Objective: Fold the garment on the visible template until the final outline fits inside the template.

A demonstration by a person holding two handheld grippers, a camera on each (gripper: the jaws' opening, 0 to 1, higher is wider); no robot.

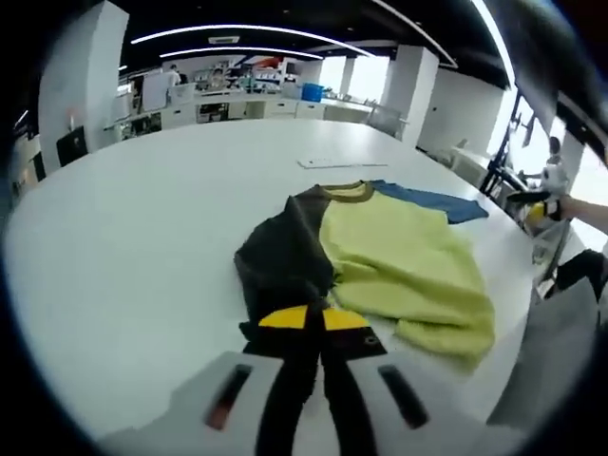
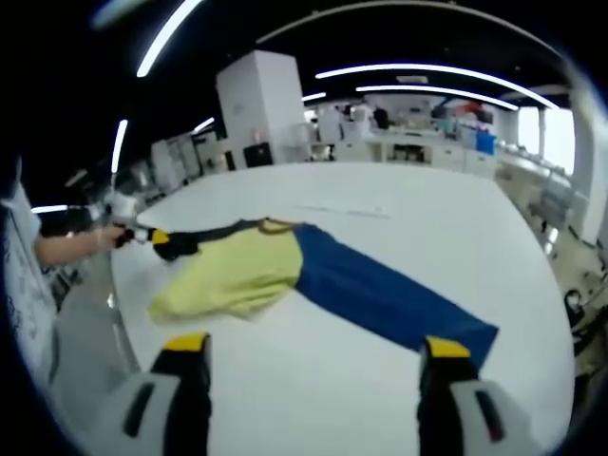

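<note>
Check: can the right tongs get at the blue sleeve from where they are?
Probably yes. In the right gripper view the right tongs stand open, jaws wide apart, with bare white table between them and the blue sleeve just ahead. The sleeve lies flat and nothing sits in the way.

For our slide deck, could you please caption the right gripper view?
Open right tongs hover over the white table before a yellow, black and blue garment.

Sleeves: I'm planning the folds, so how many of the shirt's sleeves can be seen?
2. The blue sleeve lies stretched across the table; the dark sleeve is pinched in the left claw.
</note>
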